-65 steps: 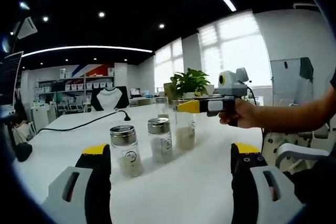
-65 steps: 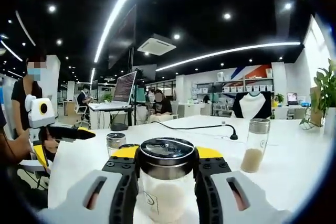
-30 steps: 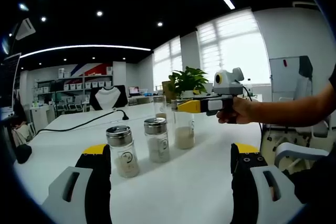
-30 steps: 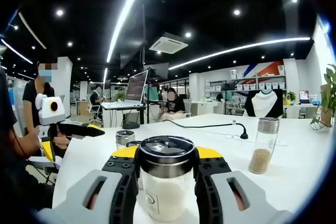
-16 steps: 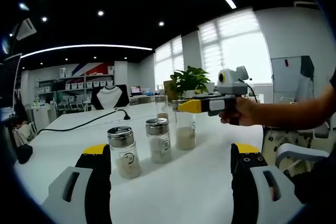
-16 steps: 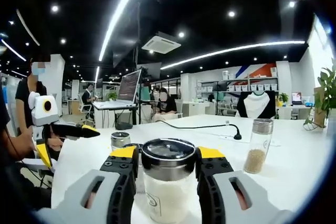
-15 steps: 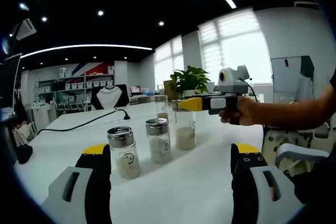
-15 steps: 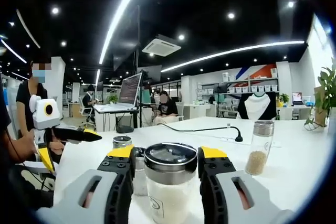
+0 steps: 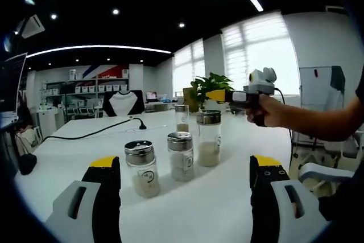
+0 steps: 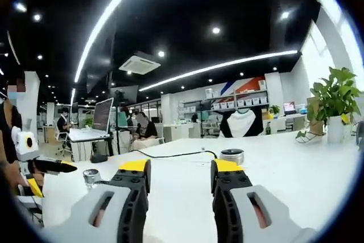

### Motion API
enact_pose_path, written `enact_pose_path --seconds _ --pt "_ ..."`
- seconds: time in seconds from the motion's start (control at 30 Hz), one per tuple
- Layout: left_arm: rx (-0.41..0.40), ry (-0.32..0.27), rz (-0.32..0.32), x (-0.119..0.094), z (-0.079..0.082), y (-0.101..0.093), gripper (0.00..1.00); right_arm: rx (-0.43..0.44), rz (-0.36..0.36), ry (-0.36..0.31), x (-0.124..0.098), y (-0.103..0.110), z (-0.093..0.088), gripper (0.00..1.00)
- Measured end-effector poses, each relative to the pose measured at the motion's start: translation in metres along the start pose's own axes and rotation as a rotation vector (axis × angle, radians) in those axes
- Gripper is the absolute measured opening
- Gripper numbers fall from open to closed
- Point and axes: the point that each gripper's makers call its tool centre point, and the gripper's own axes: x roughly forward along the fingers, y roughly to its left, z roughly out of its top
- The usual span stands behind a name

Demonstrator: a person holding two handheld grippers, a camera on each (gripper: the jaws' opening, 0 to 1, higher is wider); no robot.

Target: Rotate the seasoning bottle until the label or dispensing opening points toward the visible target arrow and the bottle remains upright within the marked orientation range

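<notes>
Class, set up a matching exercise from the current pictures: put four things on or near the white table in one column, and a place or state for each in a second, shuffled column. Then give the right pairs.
Things:
1. right gripper
2. tallest bottle
3. potted plant
4. black cable

Places or states:
A. runs across the table towards the left
B. open, nothing between its fingers
C. stands upright beside two shorter bottles
D. at the far end of the table, near the windows

Pairs: 1-B, 2-C, 3-D, 4-A
</notes>
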Motion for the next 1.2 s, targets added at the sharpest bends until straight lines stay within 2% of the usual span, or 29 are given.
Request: enact_pose_path --seconds 0.13,0.23,0.43,0.53,0.8,1.07,1.2 --pt "-0.004 0.023 0.003 -0.001 -0.002 0.004 1.00 -0.019 -0.024 0.031 0.011 -0.023 -0.008 0.35" --pt "-0.013 0.018 0.005 -0.001 0.000 0.007 1.00 -0.014 -0.025 0.063 0.021 -0.032 -0.016 0.36" --pt "-0.011 0.002 -0.016 0.002 0.002 0.004 1.00 -0.100 -0.014 0.091 0.050 -0.048 -0.023 0.36" --pt "-0.017 -0.007 0.001 0.005 0.003 0.011 0.99 -0.131 -0.039 0.099 0.062 -0.057 -0.028 0.36" --pt "-0.040 -0.001 0.017 0.017 0.002 0.029 0.99 -0.120 -0.083 0.085 0.101 -0.082 -0.038 0.38" --pt "-0.058 -0.025 0.054 0.024 0.005 0.051 0.98 -0.135 -0.090 0.068 0.121 -0.088 -0.038 0.40" --pt "-0.070 -0.041 0.054 0.027 0.007 0.057 0.98 -0.120 -0.100 0.042 0.128 -0.091 -0.033 0.39"
